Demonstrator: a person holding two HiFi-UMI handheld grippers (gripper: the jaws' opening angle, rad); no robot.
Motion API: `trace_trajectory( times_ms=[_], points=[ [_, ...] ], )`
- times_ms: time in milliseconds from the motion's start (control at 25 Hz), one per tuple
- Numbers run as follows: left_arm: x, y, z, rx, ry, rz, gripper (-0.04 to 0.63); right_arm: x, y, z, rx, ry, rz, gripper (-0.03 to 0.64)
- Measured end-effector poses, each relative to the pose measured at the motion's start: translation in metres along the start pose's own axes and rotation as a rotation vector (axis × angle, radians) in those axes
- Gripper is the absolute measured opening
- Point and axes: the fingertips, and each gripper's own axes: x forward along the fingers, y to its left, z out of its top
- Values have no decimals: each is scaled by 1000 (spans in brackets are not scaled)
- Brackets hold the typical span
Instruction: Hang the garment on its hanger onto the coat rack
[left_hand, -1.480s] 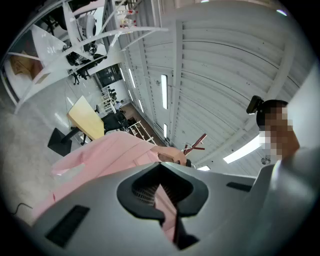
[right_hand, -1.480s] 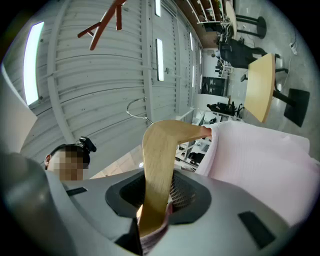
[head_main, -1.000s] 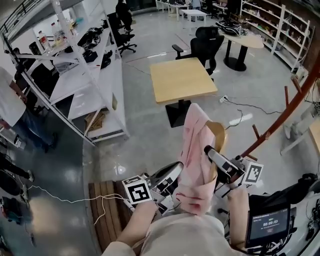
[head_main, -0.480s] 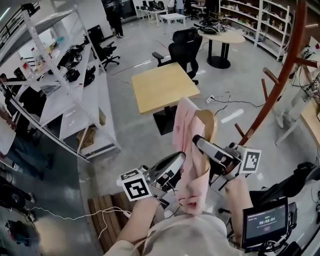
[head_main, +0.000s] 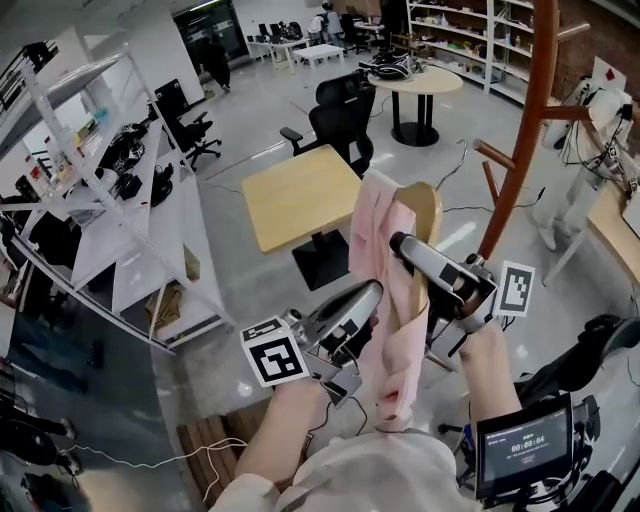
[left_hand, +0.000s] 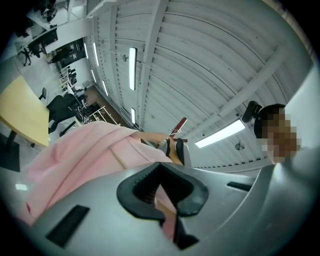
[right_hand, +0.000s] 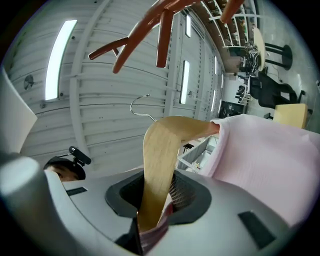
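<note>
A pink garment (head_main: 385, 300) hangs on a wooden hanger (head_main: 427, 215), held up in front of me. My right gripper (head_main: 412, 250) is shut on one hanger arm (right_hand: 160, 160) together with a fold of fabric; the wire hook (right_hand: 142, 107) points up toward the rack's pegs (right_hand: 160, 30). Below and to the left, my left gripper (head_main: 362, 303) is shut on the pink cloth (left_hand: 75, 160), which fills the space between its jaws. The red-brown coat rack (head_main: 522, 130) stands upright just right of the hanger. The hook touches no peg.
A yellow square table (head_main: 300, 195) and black office chair (head_main: 340, 115) stand beyond the garment. White shelving (head_main: 120, 210) runs along the left. A round table (head_main: 415, 80) sits farther back. A small screen (head_main: 525, 445) is at lower right, a cable (head_main: 150, 455) on the floor.
Both grippers have lifted the hanger and garment higher. The coat rack, slanting at the right edge before, now stands upright and closer beside the hanger.
</note>
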Motion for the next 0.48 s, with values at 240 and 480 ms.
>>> trace_trajectory(
  times_ms=[240, 480],
  points=[
    [56, 1, -3, 1, 23, -18, 6, -20, 1, 46, -28, -10, -2, 107],
    [65, 10, -12, -25, 34, -11, 6, -29, -8, 53, -26, -9, -20, 107]
  ],
)
